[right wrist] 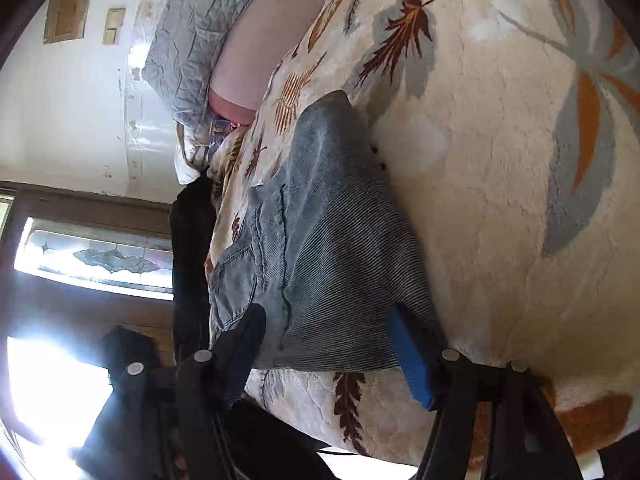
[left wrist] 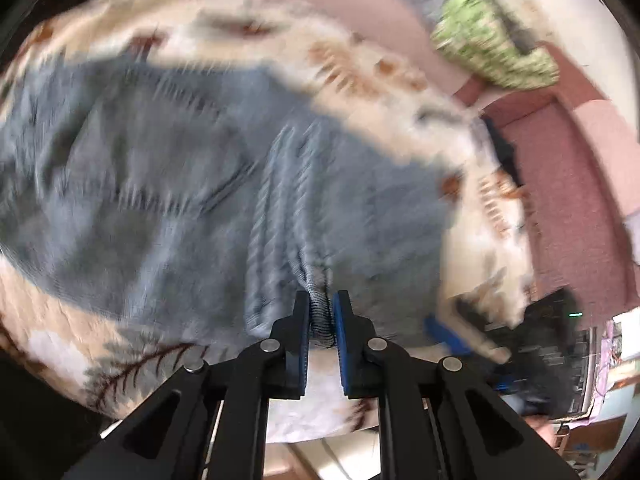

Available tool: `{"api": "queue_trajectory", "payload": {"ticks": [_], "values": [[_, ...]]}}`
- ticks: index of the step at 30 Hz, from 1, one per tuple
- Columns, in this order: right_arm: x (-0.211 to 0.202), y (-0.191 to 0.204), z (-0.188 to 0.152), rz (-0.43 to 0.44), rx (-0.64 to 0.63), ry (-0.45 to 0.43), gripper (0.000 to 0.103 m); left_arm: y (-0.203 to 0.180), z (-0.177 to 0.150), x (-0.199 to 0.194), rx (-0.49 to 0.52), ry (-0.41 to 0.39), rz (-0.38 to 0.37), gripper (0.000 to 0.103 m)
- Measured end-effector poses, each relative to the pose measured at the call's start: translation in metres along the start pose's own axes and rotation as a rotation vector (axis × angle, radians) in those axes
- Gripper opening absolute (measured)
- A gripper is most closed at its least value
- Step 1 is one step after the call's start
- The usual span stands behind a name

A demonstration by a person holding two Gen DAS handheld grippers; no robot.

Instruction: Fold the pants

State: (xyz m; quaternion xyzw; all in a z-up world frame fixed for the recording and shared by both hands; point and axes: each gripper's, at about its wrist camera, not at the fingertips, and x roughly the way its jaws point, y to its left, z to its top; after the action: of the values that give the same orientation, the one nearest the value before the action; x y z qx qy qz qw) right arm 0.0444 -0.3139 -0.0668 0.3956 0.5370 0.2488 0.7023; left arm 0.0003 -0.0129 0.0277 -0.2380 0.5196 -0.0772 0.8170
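Two grippers on the pants (left wrist: pixel 168 160), mid-fold

Left gripper (left wrist: pixel 321 312) pinches a bunched edge; pants run toward 11 o'clock. Right gripper (right wrist: pixel 326 338) fingers spread, straddling the cloth.

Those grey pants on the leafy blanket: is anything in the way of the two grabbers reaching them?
Nothing visible. The left gripper already pinches a bunched edge of the pants. The right gripper is open, its fingers straddling the pants' near end on the blanket.
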Motion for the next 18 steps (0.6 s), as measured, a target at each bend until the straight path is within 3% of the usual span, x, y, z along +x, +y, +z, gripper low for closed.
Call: {"api": "queue_trajectory", "payload": {"ticks": [3, 5, 7, 9, 13, 18], "values": [[0.001, 0.001, -0.001, -0.004, -0.015, -0.005, 0.067, -0.036, 0.003, -0.02, 0.132, -0.102, -0.021, 0.012], [0.0, -0.003, -0.001, 0.026, 0.012, -0.003, 0.067, -0.041, 0.003, -0.009, 0.152, -0.073, -0.019, 0.012], [-0.002, -0.012, 0.001, 0.059, 0.048, 0.008, 0.067, -0.032, 0.001, 0.022, 0.112, 0.023, 0.004, 0.012], [-0.008, -0.017, 0.006, 0.088, 0.093, 0.026, 0.067, -0.017, -0.007, 0.054, 0.096, 0.108, 0.081, 0.011], [-0.025, 0.002, 0.03, 0.118, 0.038, -0.022, 0.068, -0.007, -0.008, 0.057, 0.076, 0.094, 0.049, 0.009], [0.008, 0.024, 0.084, 0.216, 0.024, 0.046, 0.069, -0.007, -0.008, 0.058, 0.082, 0.097, 0.043, 0.009]]}}
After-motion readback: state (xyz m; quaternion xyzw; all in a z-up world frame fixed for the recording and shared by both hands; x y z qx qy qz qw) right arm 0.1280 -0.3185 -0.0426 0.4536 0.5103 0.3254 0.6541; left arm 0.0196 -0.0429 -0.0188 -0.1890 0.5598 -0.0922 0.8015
